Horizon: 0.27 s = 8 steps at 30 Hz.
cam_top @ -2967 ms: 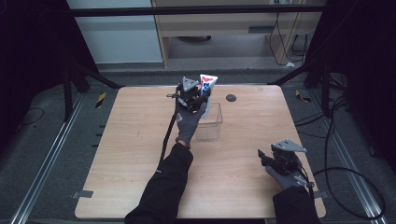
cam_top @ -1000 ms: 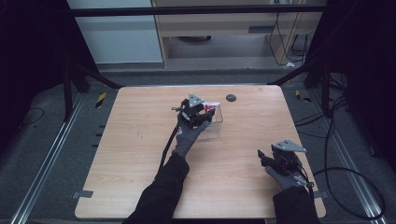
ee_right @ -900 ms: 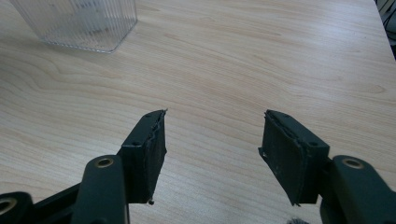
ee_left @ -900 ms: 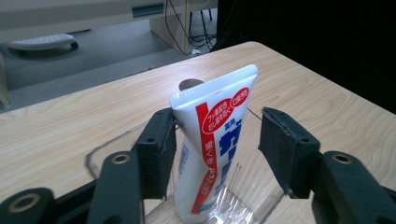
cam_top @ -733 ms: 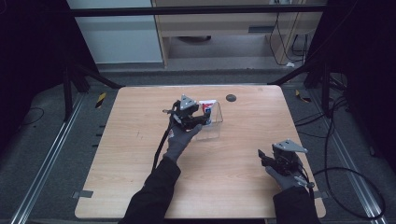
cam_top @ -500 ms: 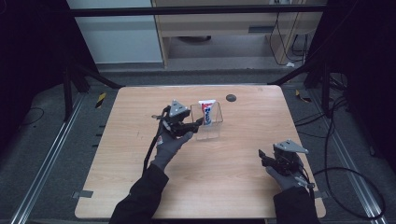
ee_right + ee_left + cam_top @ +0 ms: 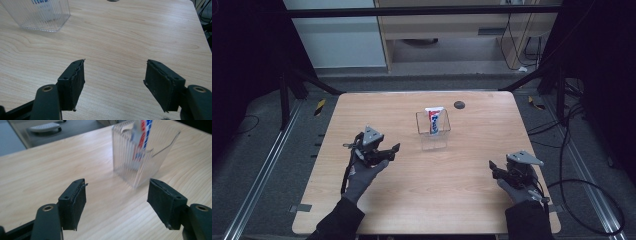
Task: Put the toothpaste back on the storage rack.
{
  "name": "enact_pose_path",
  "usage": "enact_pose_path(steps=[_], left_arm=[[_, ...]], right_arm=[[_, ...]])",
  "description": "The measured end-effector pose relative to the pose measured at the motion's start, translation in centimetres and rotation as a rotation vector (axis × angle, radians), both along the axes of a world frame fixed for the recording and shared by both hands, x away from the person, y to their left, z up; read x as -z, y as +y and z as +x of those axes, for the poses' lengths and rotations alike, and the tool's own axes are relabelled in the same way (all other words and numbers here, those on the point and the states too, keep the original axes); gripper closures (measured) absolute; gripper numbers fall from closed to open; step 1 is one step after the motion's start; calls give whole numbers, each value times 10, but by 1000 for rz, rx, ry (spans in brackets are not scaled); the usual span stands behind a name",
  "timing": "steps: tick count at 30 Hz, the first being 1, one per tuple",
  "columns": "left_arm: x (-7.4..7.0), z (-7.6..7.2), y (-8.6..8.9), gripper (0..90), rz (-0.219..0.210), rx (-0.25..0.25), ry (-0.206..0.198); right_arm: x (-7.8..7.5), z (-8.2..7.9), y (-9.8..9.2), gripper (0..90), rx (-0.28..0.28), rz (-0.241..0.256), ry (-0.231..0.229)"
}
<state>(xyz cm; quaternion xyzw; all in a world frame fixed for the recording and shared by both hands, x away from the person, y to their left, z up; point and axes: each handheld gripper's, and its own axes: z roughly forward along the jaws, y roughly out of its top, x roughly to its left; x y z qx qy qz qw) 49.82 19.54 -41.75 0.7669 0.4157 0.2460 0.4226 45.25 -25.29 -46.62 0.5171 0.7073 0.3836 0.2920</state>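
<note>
1. A clear ribbed plastic box [image 7: 433, 131], open at the top, stands a little beyond the middle of the pale wooden table [image 7: 377, 210]. In it a white toothpaste tube with red and blue print [image 7: 433, 120] stands nearly upright, its top rising above the rim.

2. The left gripper [image 7: 382, 152] is at the near left of the box, well apart from it, its jaws spread wide with nothing between them. In the left gripper view the box [image 7: 140, 157] sits ahead and slightly right of the gap, with the tube [image 7: 141, 140] leaning inside.

3. The right gripper [image 7: 504, 172] rests low at the near right of the table, jaws likewise spread and empty. In the right gripper view the box [image 7: 40, 13] is off at the far left.

4. Handling, as a judgement:
   - The tube looks light and soft-walled; a hard squeeze on the body would dent it and could push paste out.
   - The firmest hold is probably the exposed top of the tube, taken from above across its flat faces.
   - The glossy skin may slip, so the pads should close squarely.
   - The box seems thin, light and smooth-bottomed. It would likely slide or tip if the tube drags on its wall, so a straight upward lift, or steadying it with the other gripper, seems wise.

5. A small dark round disc [image 7: 459, 104] lies on the far side of the table, to the right beyond the box.
</note>
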Motion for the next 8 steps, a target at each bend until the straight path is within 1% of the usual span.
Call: enact_pose_path(steps=[2,6,8], left_arm=[[3,-5,9,288,7,-10,10],[9,-13,31,279,1,-56,23],[12,-18,41,271,13,-77,30]], right_arm=[[0,0,0,314,1,1,5],[1,-1,0,300,4,6,5],[1,-1,0,293,5,4,3]])
